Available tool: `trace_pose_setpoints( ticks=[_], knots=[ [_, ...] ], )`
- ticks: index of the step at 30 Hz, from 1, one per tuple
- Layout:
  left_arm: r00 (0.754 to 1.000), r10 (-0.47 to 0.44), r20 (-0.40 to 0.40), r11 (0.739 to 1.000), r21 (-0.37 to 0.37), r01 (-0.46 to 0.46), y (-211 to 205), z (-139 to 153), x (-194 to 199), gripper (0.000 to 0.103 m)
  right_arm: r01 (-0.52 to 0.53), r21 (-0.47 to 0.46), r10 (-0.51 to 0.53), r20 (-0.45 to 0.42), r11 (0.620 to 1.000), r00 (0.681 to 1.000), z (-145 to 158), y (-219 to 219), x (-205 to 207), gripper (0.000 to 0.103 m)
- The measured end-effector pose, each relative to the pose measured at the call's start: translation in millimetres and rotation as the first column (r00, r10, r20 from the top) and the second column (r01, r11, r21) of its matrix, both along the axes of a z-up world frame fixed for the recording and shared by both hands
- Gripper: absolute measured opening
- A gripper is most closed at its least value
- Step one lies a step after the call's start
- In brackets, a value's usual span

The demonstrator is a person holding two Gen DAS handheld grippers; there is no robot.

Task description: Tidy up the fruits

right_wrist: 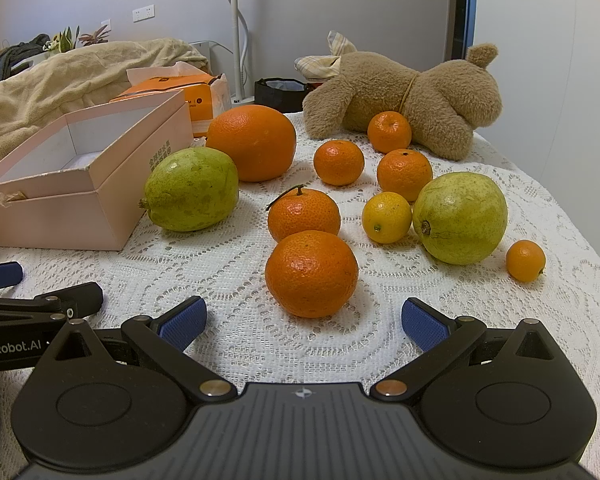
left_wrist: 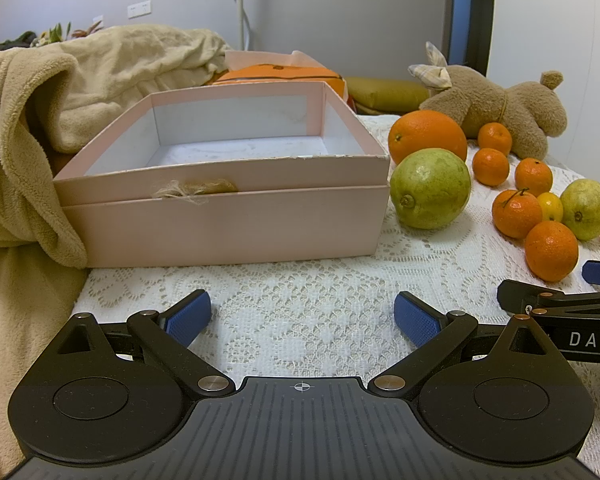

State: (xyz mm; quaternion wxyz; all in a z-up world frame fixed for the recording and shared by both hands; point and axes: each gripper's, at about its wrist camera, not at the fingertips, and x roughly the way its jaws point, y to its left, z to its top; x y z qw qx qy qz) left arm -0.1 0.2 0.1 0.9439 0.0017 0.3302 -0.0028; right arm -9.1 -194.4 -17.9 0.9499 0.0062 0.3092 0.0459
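The right gripper (right_wrist: 303,320) hangs with its blue-padded jaws spread and empty, just short of the nearest round orange mandarin (right_wrist: 311,274). The left gripper (left_wrist: 302,316), likewise spread and holding nothing, faces the open pink cardboard box (left_wrist: 224,216). That box looks empty, while every fruit, including the large orange (right_wrist: 252,142) and two green guavas (right_wrist: 192,195), lies on the white lace tablecloth (right_wrist: 480,320). Sorting appears unstarted.

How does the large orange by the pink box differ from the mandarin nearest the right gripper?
The large orange is clearly bigger than the nearest mandarin. The large orange sits far back, beside the pink box; the mandarin lies just ahead of the open right gripper. Both are orange, round, and rest on the lace tablecloth.
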Motion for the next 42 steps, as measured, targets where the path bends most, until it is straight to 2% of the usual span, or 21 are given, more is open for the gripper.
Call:
trace_pose_setpoints(
  ticks=[36, 38, 42],
  knots=[
    [1.0, 0.0, 0.0, 1.0, 0.009, 0.0, 7.0, -2.2, 3.7, 0.101, -0.002, 0.004, 0.002, 0.001, 1.0, 1.0, -1.3, -0.4, 0.6, 0.103],
    [1.0, -0.001, 0.003, 1.0, 0.024, 0.001, 5.3, -2.3, 4.2, 0.101, -0.027, 0.007, 0.027, -0.018, 1.0, 0.999, -3.5, -2.8, 1.5, 0.103],
    [0.999, -0.036, -0.004, 0.999, 0.041, 0.036, -0.6, 1.2, 6.3, 0.1, -0.139, -0.001, 0.138, -0.126, 0.99, 0.982, -0.7, -10.6, 9.8, 0.103]
  ],
)
